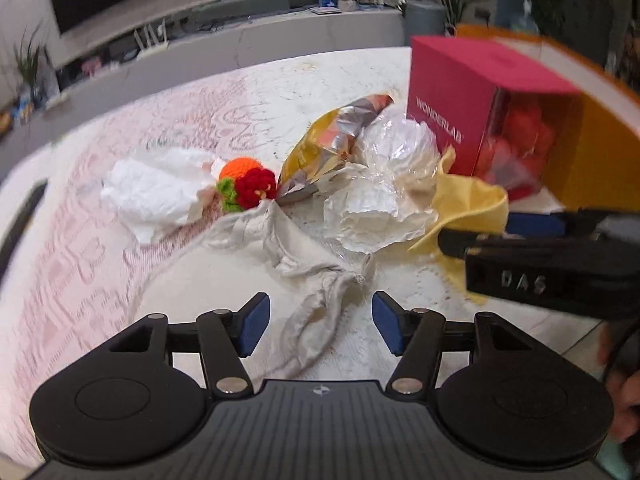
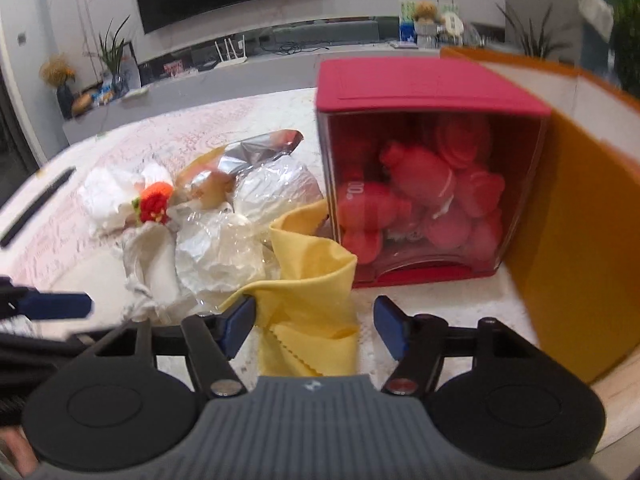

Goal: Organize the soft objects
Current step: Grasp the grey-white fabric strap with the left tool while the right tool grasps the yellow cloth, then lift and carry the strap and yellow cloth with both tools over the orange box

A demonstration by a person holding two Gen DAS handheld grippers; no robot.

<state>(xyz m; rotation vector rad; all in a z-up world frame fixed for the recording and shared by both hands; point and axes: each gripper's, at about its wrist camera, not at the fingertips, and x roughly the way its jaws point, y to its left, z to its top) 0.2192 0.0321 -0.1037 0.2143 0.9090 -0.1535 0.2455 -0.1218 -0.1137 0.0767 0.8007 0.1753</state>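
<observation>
A heap of soft things lies on the white tablecloth (image 1: 80, 264). A grey cloth (image 1: 316, 304) runs between the fingers of my open left gripper (image 1: 319, 322). A yellow cloth (image 2: 310, 308) lies between the fingers of my open right gripper (image 2: 314, 326); it also shows in the left wrist view (image 1: 468, 200), with the right gripper's finger beside it. A crocheted orange, red and green toy (image 1: 246, 182) rests on white crumpled paper (image 1: 156, 192); the toy also shows in the right wrist view (image 2: 154, 202). Clear crumpled wrap (image 1: 384, 184) and a foil snack bag (image 1: 336, 136) lie in the middle.
A pink box (image 2: 428, 172) with red plush items behind a clear front stands at the right, also in the left wrist view (image 1: 452, 96). An orange box (image 2: 572, 232) stands beside it. A dark strip (image 2: 38, 208) lies at the table's left edge.
</observation>
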